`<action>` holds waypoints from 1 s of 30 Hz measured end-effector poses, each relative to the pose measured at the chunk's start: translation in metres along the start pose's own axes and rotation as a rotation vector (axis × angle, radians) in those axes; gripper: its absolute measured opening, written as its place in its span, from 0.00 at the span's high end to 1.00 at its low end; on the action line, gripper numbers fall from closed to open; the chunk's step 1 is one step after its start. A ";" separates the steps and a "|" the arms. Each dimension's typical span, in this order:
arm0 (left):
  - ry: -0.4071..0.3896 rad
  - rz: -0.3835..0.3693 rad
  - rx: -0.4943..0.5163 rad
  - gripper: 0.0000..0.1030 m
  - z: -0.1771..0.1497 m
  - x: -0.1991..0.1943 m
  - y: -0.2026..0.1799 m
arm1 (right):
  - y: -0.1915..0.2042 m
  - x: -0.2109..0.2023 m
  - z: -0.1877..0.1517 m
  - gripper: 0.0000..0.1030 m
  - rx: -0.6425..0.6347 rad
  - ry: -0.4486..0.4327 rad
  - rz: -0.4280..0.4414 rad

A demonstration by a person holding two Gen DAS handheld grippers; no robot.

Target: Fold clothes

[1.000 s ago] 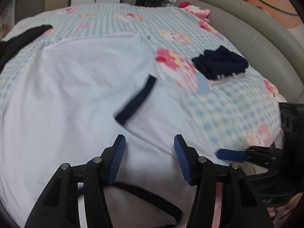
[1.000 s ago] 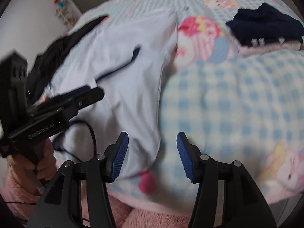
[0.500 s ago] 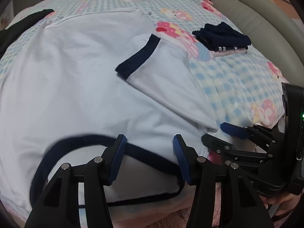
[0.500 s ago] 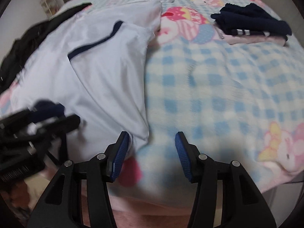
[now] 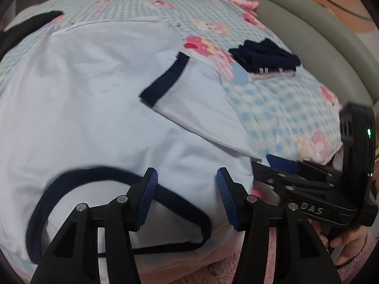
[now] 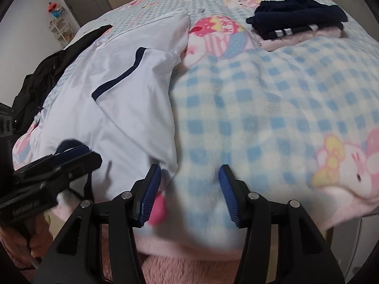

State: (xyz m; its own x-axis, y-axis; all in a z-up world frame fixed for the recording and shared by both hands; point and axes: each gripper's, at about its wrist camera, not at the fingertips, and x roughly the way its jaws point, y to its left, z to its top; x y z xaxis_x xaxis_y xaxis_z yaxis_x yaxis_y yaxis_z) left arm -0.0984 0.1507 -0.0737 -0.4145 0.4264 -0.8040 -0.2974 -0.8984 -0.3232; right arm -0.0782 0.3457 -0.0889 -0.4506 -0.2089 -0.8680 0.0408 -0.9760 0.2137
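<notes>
Shirt (image 5: 99,99), white with navy trim, lies flat on the bed (image 6: 260,108), collar end nearest the person, hem toward the far side. Its one visible sleeve (image 5: 196,108) is already turned in over the body, navy cuff on top, so I'd say the side fold on that edge is done and the next grab is at the collar end.

Left tongs (image 5: 184,201) hang over the navy collar band (image 5: 99,172), jaws about half open, nothing between the pads. Right tongs (image 6: 189,194) sit at the near right corner of the shirt, half open too; their jaws have just widened a little, and they are empty, left pad just beside the cloth edge, the right one over bare blanket. Both are spread along the near edge, probably so the two corners can be lifted together and carried toward the hem.

Counts: one shirt being worked; one small stack of folded clothes (image 6: 298,23), dark piece on a pale pink one, parked well apart on the right, likely the finished pile; one black garment (image 6: 47,75) bunched at the left edge, apparently waiting; two tongs.
</notes>
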 end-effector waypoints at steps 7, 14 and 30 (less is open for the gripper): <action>0.027 0.036 0.024 0.47 -0.003 0.008 -0.004 | 0.004 0.012 0.012 0.46 0.002 -0.045 -0.045; 0.067 0.092 0.054 0.47 -0.004 0.016 -0.005 | 0.021 0.027 -0.002 0.48 -0.195 0.031 -0.233; -0.012 -0.059 -0.075 0.46 -0.004 -0.007 0.019 | 0.002 -0.035 -0.017 0.49 -0.203 -0.039 -0.160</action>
State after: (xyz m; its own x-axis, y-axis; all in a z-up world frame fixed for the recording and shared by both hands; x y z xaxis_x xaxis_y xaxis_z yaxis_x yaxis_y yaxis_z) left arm -0.0972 0.1303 -0.0763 -0.4088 0.4796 -0.7764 -0.2563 -0.8769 -0.4067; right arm -0.0471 0.3499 -0.0662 -0.4998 -0.0524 -0.8646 0.1423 -0.9896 -0.0223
